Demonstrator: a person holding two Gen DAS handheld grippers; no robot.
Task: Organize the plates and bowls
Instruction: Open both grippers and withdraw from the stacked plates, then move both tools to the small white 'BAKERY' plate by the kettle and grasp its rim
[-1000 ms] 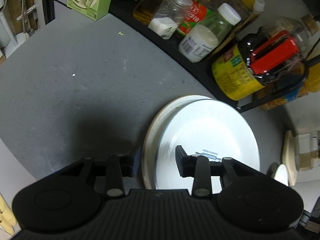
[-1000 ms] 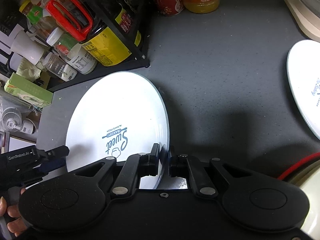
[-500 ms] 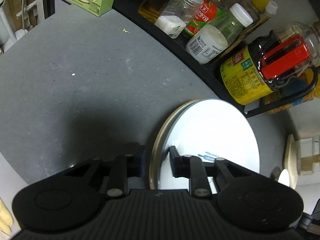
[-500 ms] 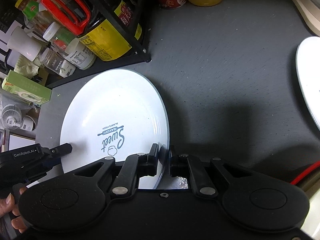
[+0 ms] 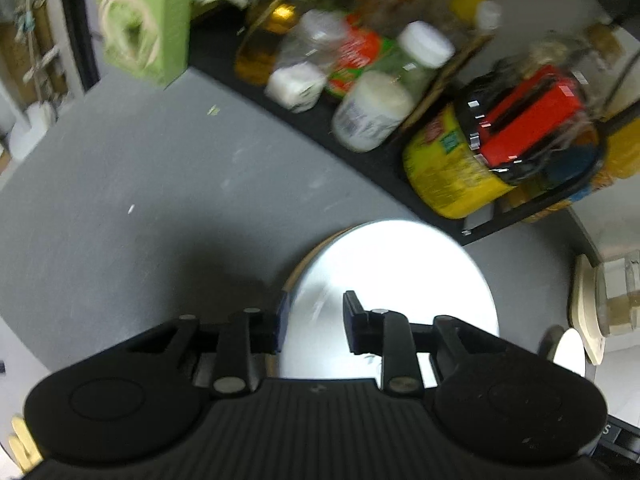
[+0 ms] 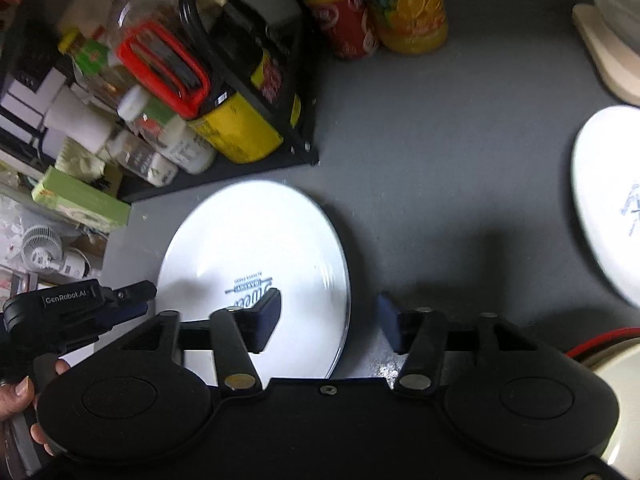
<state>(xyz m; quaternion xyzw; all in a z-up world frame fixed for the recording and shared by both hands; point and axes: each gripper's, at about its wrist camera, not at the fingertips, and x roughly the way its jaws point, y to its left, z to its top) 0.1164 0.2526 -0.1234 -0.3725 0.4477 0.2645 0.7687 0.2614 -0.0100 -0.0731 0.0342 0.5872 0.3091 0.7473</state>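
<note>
A grey counter (image 6: 440,168) fills the middle of both views. In the right wrist view, a black wire rack (image 6: 256,80) sits in the upper left of the frame, crowded with jars and bottles: a yellow-labelled bottle (image 6: 236,136) with a red handle (image 6: 164,68) over it, and white-capped jars (image 6: 176,148) just beside. A green box (image 6: 80,200) lies at the left edge, with a small white fan (image 6: 42,248) below it. At the top, a red can (image 6: 340,12) stands touching an orange juice bottle (image 6: 412,4). A beige board (image 6: 604,56) shows at the upper right, and a red cable (image 6: 600,340) at the lower right.
</note>
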